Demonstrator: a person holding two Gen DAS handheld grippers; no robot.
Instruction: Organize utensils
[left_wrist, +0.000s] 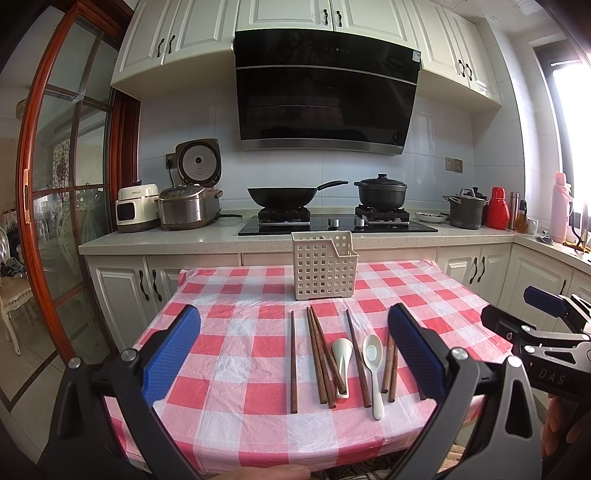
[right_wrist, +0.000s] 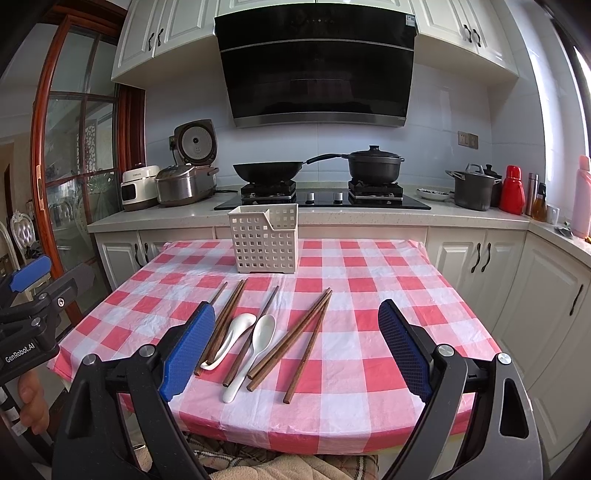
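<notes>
The right gripper (right_wrist: 295, 350) is spread wide with nothing between its blue pads, hovering over the near edge of the worktop (right_wrist: 388, 280). The left gripper (left_wrist: 293, 350) is just as wide and just as empty, held beside it at about the same height. Neither touches anything yet

Below and just ahead of them, on the red-and-white checked cloth, lie the chopsticks (right_wrist: 291, 339) in a loose fan, some crossing or lying against one another, and two white spoons (right_wrist: 260, 338) side by side among them. One chopstick (left_wrist: 293, 360) lies alone at the left end of the row. At the far side of the worktop, well apart from the row, stands the white lattice basket (right_wrist: 264, 240), upright and, as far as can be seen through its holes, empty

The job looks to be at its start: the first pick. A sensible opening is the piece that lies free, such as the lone chopstick for the left gripper, or the outermost of the three fanned chopsticks on the right for the right gripper. Come down with the jaws across the stick, not along it, and close near the middle so it does not swing. The sticks are thin and lie flat, so the pads must reach right down to the cloth; the plastic cover is wrinkled and may drag or bunch. The spoons are smooth and likely slippery, so grip the handle, and lower each piece into the basket handle-end first without knocking it over
</notes>
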